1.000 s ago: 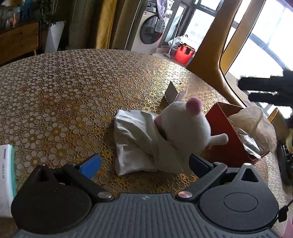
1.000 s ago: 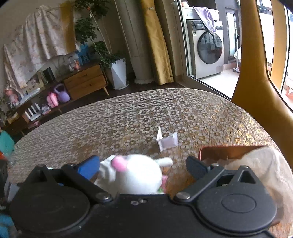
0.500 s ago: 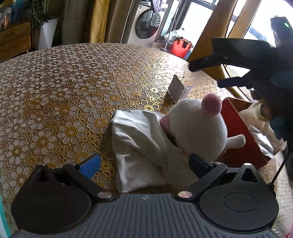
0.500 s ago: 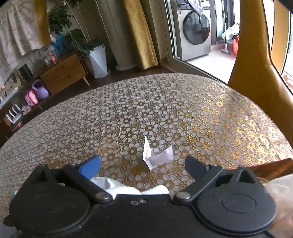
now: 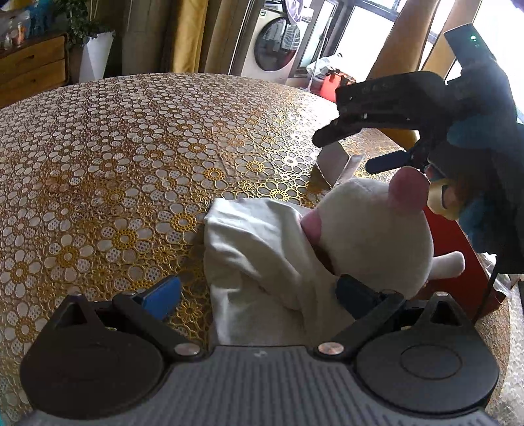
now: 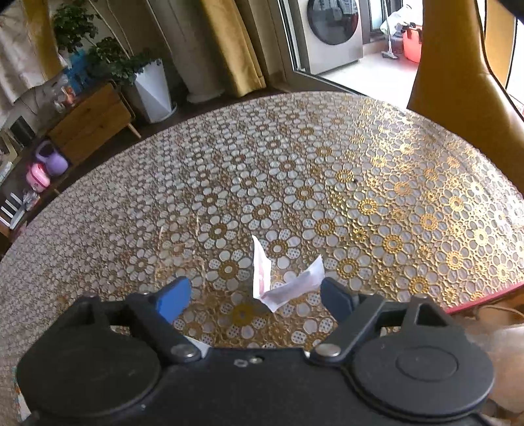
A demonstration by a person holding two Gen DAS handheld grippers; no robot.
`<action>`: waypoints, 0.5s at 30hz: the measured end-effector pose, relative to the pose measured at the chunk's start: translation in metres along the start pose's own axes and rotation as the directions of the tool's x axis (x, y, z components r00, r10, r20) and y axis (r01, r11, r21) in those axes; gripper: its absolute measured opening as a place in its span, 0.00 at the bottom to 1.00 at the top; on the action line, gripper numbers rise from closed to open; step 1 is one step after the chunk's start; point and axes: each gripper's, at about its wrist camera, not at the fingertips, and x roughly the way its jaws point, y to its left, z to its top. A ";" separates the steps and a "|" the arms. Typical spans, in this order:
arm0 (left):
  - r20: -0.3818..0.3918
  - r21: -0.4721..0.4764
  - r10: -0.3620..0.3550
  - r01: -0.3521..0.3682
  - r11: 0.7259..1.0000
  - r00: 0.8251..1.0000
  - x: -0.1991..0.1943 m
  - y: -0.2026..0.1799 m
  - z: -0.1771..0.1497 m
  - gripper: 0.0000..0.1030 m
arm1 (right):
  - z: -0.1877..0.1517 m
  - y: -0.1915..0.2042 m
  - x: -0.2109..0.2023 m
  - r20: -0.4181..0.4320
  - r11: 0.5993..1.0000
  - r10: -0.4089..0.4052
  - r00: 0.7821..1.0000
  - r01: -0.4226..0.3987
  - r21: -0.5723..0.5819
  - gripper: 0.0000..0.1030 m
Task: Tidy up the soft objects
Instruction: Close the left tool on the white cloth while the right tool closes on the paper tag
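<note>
The plush mouse [image 5: 376, 236] lies on the folded white cloth [image 5: 255, 249] on the desk [image 5: 131, 157], beside the red box [image 5: 458, 242]. Both are light, soft and compressible; grip the plush body. Left tool [image 5: 258, 291] and right tool [image 6: 253, 293] are spread, empty.

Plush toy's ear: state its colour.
Pink, on a white plush toy; clearest in the left wrist view.

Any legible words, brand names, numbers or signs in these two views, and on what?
None can be read.
Folded paper slip: pinkish print, too blurred to read.
Washing machine: no legible label.
Right hand-held gripper: a green light only, no text.
</note>
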 end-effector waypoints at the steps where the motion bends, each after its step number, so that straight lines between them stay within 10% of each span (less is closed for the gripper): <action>1: -0.001 -0.003 0.001 -0.001 1.000 1.000 0.001 0.000 0.000 0.98 | 0.000 -0.001 0.002 -0.003 1.000 -0.001 1.000 0.001 0.003 0.79; 15: 0.035 0.079 0.091 -0.094 0.992 0.995 0.007 -0.013 0.001 0.36 | -0.005 -0.002 0.017 -0.022 1.000 -0.011 1.000 0.010 -0.020 0.38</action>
